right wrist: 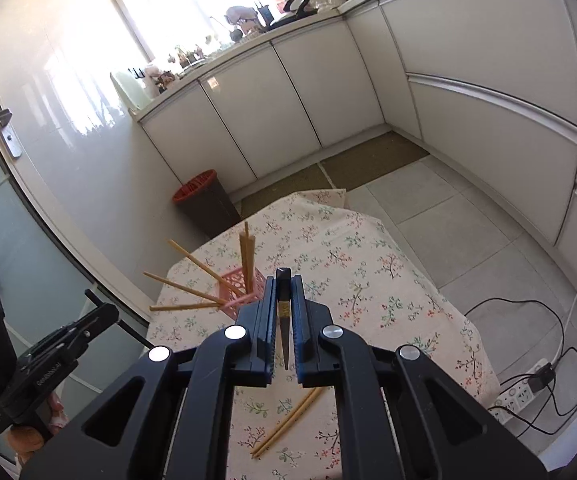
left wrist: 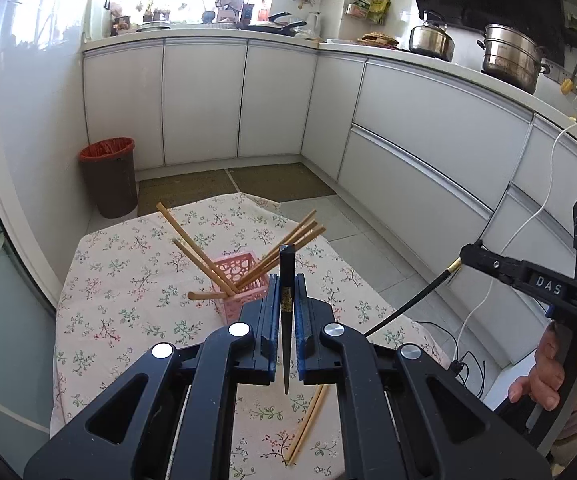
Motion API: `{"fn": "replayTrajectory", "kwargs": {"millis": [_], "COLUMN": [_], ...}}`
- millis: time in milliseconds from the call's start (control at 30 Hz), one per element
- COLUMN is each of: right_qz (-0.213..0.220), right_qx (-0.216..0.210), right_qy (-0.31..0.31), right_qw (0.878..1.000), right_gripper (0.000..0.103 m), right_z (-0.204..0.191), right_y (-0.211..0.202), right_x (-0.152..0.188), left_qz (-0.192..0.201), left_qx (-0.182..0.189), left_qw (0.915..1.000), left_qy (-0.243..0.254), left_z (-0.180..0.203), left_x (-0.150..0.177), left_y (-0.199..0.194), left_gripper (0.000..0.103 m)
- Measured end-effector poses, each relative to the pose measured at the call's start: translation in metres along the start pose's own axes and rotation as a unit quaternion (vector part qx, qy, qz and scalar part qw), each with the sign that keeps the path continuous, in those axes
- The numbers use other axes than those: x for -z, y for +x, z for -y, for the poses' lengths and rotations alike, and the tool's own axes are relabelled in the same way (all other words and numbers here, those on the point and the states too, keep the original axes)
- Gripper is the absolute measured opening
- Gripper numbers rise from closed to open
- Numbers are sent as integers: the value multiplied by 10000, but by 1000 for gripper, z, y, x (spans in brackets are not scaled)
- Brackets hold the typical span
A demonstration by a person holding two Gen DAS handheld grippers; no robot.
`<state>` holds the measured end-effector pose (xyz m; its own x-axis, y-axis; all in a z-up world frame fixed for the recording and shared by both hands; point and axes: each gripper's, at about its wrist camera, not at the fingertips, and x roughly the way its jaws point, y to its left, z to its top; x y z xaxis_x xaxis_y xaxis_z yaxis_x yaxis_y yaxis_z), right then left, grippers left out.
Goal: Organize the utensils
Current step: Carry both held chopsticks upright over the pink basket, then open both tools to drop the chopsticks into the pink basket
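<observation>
My left gripper (left wrist: 287, 280) is shut on a black chopstick (left wrist: 286, 320) with a gold band, held above the table. My right gripper (right wrist: 284, 282) is shut on another black chopstick (right wrist: 283, 320). A pink perforated utensil basket (left wrist: 244, 280) stands on the floral tablecloth just beyond the fingers; several wooden chopsticks (left wrist: 288, 244) lean out of it to both sides. In the right wrist view the basket (right wrist: 234, 286) sits left of my fingers. Two wooden chopsticks (left wrist: 306, 424) lie on the cloth under the left gripper; they also show in the right wrist view (right wrist: 286, 422).
The small table with floral cloth (left wrist: 128, 280) stands in a kitchen with white cabinets (left wrist: 204, 100). A brown bin with a red liner (left wrist: 108, 176) stands on the floor beyond the table. Cables and a power strip (right wrist: 528, 384) lie on the floor at right.
</observation>
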<state>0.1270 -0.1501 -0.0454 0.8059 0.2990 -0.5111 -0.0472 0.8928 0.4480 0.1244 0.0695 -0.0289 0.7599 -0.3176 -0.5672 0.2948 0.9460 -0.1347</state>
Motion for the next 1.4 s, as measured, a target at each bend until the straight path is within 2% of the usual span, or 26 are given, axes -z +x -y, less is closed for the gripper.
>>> {"fn": "replayTrajectory", "kwargs": {"millis": [300, 400, 600, 767, 900, 967, 1033, 1200, 1400], "right_qz": [884, 1069, 942, 787, 707, 729, 730, 616, 402], "right_qx": [-440, -464, -396, -325, -322, -317, -318, -266, -294], "right_qy": [-261, -353, -464, -523, -550, -576, -582, -654, -871], "right_qw": [9948, 9926, 9937, 9950, 9955, 9952, 9951, 9956, 9950], "right_gripper": [7, 7, 7, 7, 7, 7, 7, 7, 10], "right_z": [-51, -66, -75, -73, -70, -71, -72, -80, -90], "right_y": [-14, -1, 52, 91, 112, 118, 123, 137, 165], "right_x": [-66, -78, -84, -82, -82, -83, -84, -78, -61], "left_qz": [643, 898, 964, 718, 390, 461, 640, 1078, 1125], "left_qx": [-264, -574, -799, -828, -825, -820, -787, -830, -839], "left_qw": [9975, 9940, 9906, 9908, 9927, 9917, 9895, 9818, 9809], "left_qy": [-157, -239, -559, -792, -783, -875, -1031, -1322, -1349], "left_z": [-5, -8, -23, -36, -36, -41, -48, -63, -67], "left_x": [-50, -66, -78, -71, -57, -53, -55, -70, -73], "left_y": [-15, -10, 23, 59, 85, 82, 70, 38, 32], "left_gripper": [6, 6, 6, 6, 8, 16, 19, 21, 23]}}
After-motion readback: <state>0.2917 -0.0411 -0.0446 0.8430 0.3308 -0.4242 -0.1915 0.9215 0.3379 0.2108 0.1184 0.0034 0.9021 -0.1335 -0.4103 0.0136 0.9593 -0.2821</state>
